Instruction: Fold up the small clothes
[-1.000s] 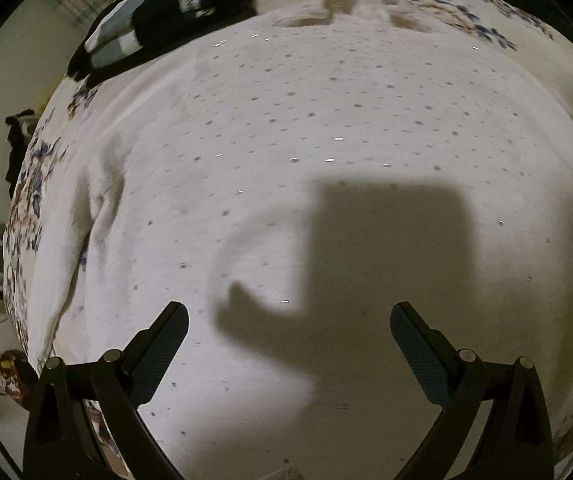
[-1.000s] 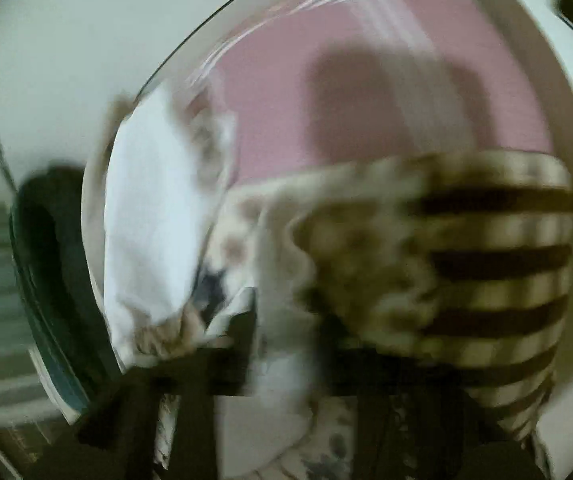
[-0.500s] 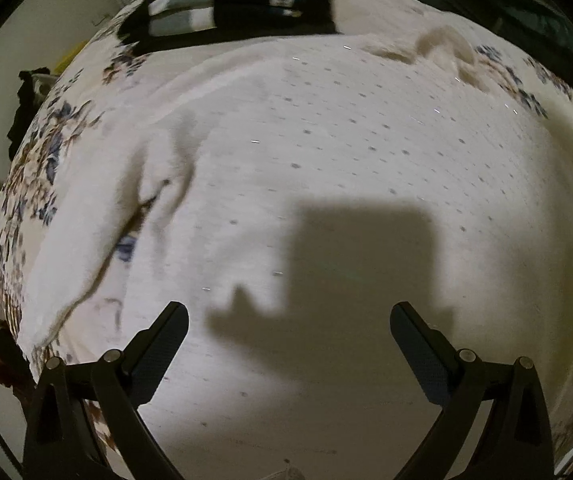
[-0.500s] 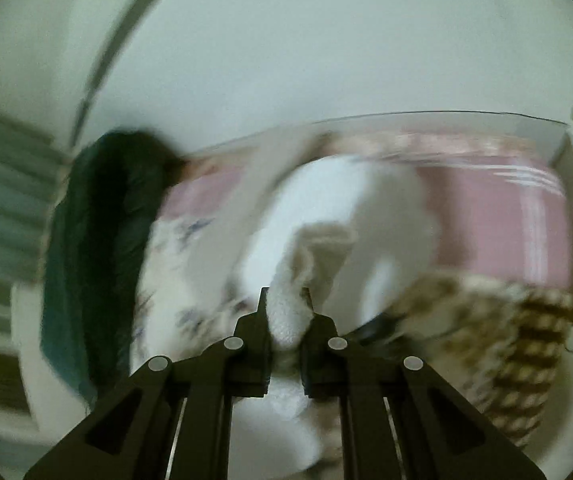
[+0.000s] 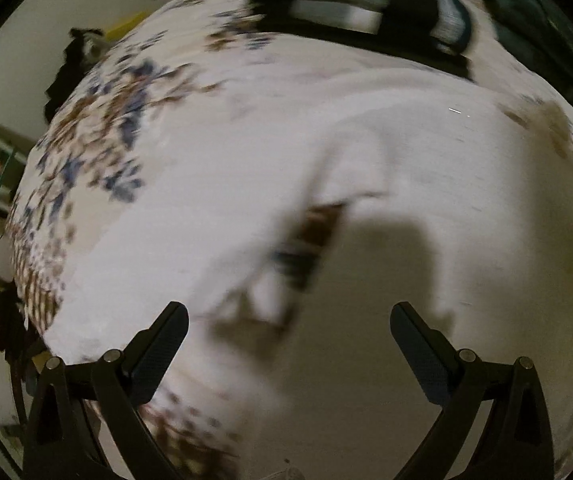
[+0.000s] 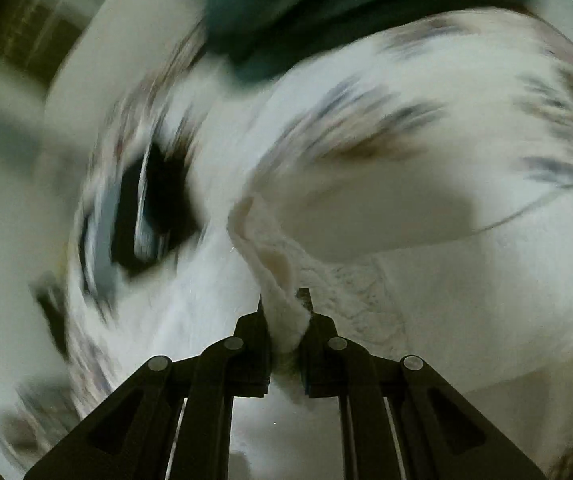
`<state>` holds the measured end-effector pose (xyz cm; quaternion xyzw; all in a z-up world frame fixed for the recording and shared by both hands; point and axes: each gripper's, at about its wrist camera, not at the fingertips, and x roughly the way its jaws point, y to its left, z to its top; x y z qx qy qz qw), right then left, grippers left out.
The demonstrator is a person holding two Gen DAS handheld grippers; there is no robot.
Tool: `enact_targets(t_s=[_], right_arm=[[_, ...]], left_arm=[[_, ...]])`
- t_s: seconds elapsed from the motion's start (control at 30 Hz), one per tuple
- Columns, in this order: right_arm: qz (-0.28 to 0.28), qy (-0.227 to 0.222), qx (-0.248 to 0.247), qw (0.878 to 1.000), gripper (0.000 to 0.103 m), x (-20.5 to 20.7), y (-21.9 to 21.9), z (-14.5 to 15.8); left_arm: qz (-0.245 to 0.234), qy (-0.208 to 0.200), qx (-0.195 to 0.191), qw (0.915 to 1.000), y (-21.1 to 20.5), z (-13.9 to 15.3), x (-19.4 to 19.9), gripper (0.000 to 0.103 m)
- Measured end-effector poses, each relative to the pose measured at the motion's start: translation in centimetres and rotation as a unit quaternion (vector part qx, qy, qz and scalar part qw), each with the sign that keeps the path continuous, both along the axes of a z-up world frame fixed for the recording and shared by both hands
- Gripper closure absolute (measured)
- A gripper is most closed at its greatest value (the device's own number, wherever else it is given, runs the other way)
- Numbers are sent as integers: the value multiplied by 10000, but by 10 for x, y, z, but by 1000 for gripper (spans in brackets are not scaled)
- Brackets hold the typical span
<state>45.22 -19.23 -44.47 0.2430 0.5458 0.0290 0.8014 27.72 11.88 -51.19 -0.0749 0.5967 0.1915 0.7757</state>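
Bed (image 5: 98,128), floral cover, fills left view; bed's left edge drops to floor. White garment (image 5: 366,160) spread across bed's middle (blurred), raised fold near its centre. Striped dark clothing (image 5: 366,12) beyond garment, at bed's far edge. Left hand-held gripper (image 5: 288,332) released, jaws wide above garment. Right hand-held gripper (image 6: 286,312) clenched on garment edge (image 6: 282,300).

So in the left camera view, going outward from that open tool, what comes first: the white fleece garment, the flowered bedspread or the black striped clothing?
1. White fleece garment, directly under the left tool.
2. Flowered bedspread, up left.
3. Black striped clothing, at the far top.
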Motion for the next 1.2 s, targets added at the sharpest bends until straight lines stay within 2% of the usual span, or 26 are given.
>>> enact_targets(t_s=[0.1,0.17,0.23,0.33,0.4,0.47,0.5,0.53,0.57,0.67,0.83,0.9,1.03,1.07,1.1,1.17,1.2], right_arm=[[1139,255,-292,9927,92,4,123,-41],[1631,229,-436,9854,92,6,181,-56],[1995,279,-681,9771,92,1,224,-68],[2129,594,-1018,9699,91,-4,249,-97],[2030,750,-822,9728,87,-6,244,-110],[1920,817,-434,9770,69,-7,226,-107],[1865,809,-283,9787,40,-10,213,-101],[1802,775,-246,9803,18,-10,203,-94],[1709,677,-173,9828,14,-12,187,-84],[1521,596,-318,9861,14,-26,153,-68],[1095,958,-398,9886,14,-52,105,-62],[925,1111,-422,9886,14,-64,87,-62],[823,1417,-490,9853,14,-78,80,-83],[826,1476,-495,9843,14,-80,80,-88],[845,1529,-519,9833,14,-82,80,-93],[944,1591,-584,9810,14,-85,87,-101],[1000,1603,-603,9801,14,-86,90,-104]], left_arm=[[241,3,22,9997,33,-5,-9,0],[353,-20,52,9994,51,-7,-13,0],[458,-44,78,9989,71,-10,-18,0],[586,-31,58,9983,91,-13,-25,0],[684,-67,32,9976,105,-12,-32,0],[757,-88,-9,9971,117,-8,-41,0],[831,-90,-55,9965,126,-5,-48,0],[946,-69,-97,9954,137,-2,-57,0],[1030,-53,-137,9946,144,0,-63,0],[1557,49,-337,9872,178,7,-100,0],[2343,52,-653,9700,222,3,-158,0],[2657,24,-790,9608,238,-9,-176,0],[3267,23,-1574,9319,264,-52,-193,2],[3332,6,-1774,9260,267,-64,-193,21],[3342,30,-1883,9235,266,-74,-190,65],[3292,45,-1903,9249,264,-77,-182,90],[3225,-89,-1773,9298,263,-67,-177,97]])
